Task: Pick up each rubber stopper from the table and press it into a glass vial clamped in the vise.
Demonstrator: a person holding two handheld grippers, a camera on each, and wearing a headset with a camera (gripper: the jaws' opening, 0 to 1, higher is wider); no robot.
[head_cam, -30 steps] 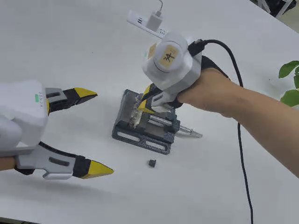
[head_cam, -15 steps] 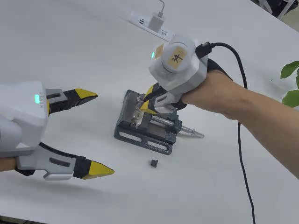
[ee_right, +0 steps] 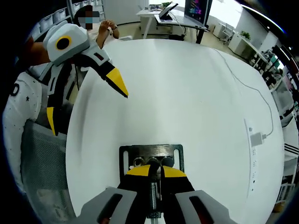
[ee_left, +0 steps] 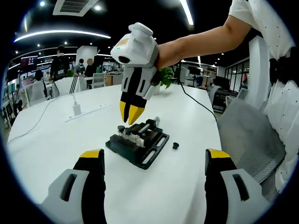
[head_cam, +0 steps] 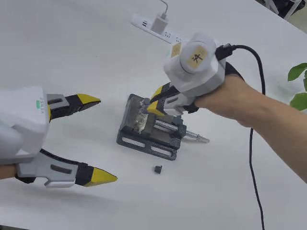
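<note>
Grippers: two are counted, left gripper (head_cam: pixel 106 139) and right gripper (head_cam: pixel 150 103)
Vise (head_cam: pixel 144 139): one
Loose stopper (head_cam: pixel 157 169): one
Power strip (head_cam: pixel 149 24): one

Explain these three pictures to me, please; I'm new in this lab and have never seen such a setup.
There is no robot here: a person holds a two-jaw gripper in each hand. The head view comes from a headset camera; the other two come from cameras riding on the grippers. On the white table stands a small vise clamping glass vials; a loose rubber stopper lies beside it, and a power strip farther back. The left gripper hangs wide open and empty. The right gripper points down over the vise, jaws closed; I can see nothing between them.
</note>
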